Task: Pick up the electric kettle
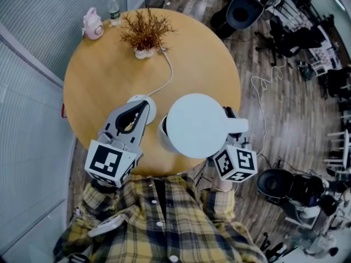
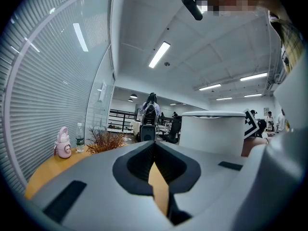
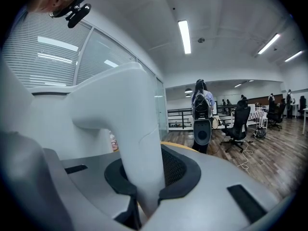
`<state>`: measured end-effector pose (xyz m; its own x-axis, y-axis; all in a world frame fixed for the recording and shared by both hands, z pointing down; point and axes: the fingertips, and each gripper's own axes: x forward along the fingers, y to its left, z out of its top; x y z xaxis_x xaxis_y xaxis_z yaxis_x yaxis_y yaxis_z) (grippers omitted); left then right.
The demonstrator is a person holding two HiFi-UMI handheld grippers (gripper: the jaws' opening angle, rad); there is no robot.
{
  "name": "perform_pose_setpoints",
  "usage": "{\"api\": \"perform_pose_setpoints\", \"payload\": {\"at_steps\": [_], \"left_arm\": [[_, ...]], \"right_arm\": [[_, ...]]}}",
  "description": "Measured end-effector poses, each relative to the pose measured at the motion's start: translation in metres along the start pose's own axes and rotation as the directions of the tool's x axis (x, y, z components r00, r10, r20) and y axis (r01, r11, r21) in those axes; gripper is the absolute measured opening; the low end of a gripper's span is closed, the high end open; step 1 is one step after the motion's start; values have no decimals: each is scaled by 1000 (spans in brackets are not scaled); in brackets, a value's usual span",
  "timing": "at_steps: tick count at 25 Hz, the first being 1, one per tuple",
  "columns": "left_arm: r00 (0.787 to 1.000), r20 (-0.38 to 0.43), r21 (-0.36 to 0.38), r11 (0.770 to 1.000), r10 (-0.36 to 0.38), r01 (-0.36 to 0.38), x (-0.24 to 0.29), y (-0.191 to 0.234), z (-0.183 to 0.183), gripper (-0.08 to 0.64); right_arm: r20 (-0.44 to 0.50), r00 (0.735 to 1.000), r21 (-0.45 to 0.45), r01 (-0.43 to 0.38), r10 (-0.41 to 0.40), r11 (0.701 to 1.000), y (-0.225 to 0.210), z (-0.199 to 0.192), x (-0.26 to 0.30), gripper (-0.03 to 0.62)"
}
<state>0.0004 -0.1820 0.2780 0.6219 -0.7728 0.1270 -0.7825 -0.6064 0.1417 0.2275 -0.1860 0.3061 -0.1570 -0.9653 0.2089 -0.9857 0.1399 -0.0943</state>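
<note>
Kettle: the electric kettle [image 1: 194, 125] is seen at lower centre of the head view, over the near edge of the bench [image 1: 98, 75].
Right jaws: the right gripper [image 3: 144, 177] is clamped on the kettle's white handle [image 3: 137, 143], which is pinched between the dark pads.
Left jaws: the left gripper [image 2: 154, 162] is closed on nothing, with only bench wood seen past the tips; it is held at lower left, over the round power base [image 1: 137, 98].
Power base: it is left bare beside the kettle, with its cord [image 1: 167, 75] trailed toward the upper centre.
Done: the grasp is made, and the kettle is judged to be off its base.
Unsettled: the kettle's underside is shown in no view, so clearance from the bench cannot be confirmed.
Left: little beyond a clear lift, if that is not yet achieved.
</note>
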Motion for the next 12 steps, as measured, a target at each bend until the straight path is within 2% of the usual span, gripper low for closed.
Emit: {"api": "perform_pose_setpoints", "payload": {"at_steps": [12], "left_arm": [[1000,-1,-4,1000,3,-3,-4,-1,-1,3]], "right_arm": [[-13,1000,-8,7,-7,1000,1,-3,-3,64]]}}
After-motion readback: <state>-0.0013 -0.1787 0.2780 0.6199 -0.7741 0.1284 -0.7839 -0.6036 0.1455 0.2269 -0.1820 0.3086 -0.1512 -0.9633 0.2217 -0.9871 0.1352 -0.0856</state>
